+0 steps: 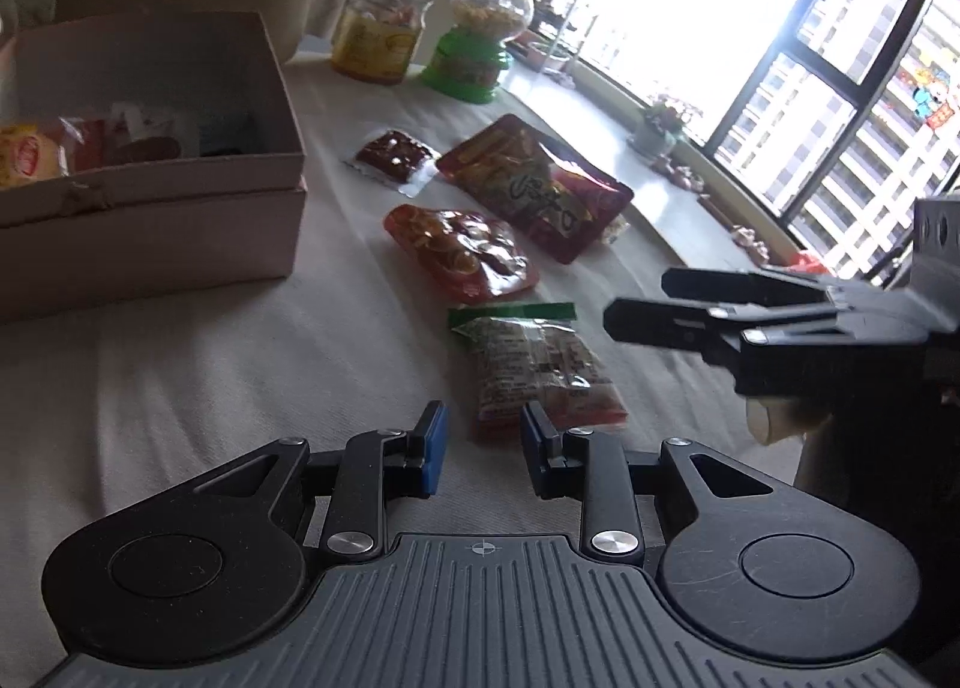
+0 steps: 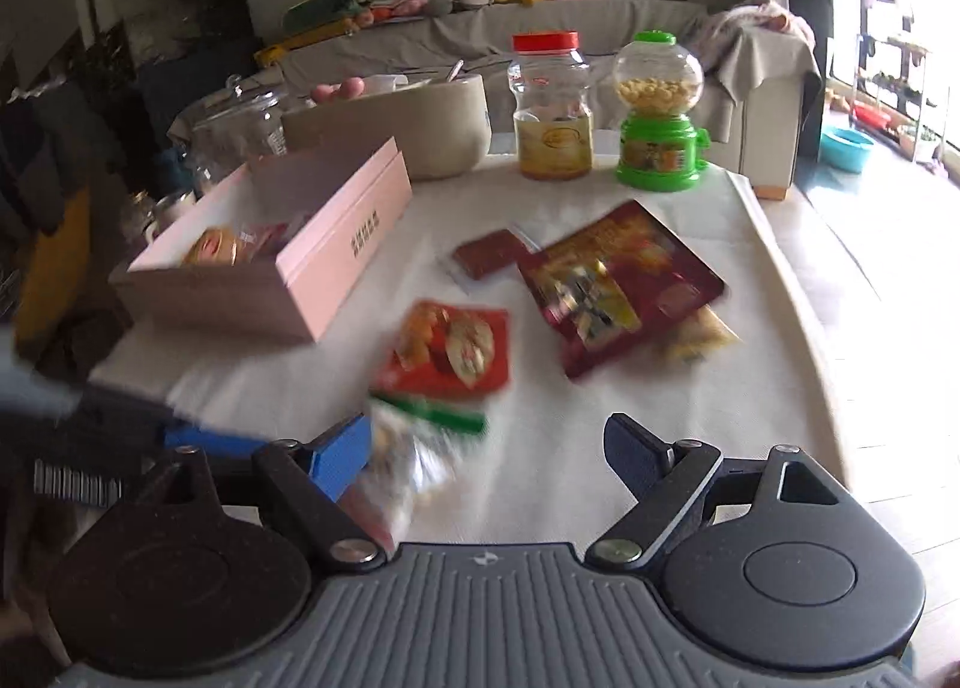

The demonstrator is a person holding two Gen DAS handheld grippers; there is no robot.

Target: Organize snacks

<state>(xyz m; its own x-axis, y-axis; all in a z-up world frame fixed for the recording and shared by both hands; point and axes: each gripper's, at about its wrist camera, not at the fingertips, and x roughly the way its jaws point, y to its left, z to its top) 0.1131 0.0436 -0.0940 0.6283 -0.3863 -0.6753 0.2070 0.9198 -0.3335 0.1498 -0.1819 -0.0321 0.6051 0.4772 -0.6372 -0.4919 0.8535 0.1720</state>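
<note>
The left claw [image 1: 483, 445] hung open and empty, the green-topped packet [image 1: 534, 367] lying on the bench [image 1: 210, 376] just ahead, long axis running away from it. The right claw [image 2: 486, 457], wide open, stood nearly as close to the packet.

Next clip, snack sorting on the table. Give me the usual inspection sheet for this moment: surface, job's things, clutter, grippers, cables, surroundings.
Surface: table under a white cloth, wrinkled.
Job's things: open pink cardboard box with some snacks inside; loose on the cloth lie a small dark red sachet, a large red foil bag, an orange-red snack pack and a green-topped clear packet.
Clutter: red-lidded plastic jar, green candy dispenser, beige bowl, glass jar.
Grippers: left gripper open, empty, just short of the green-topped packet; right gripper open, empty.
Cables: nothing seen.
Surroundings: grey sofa with toys, large window.
</note>
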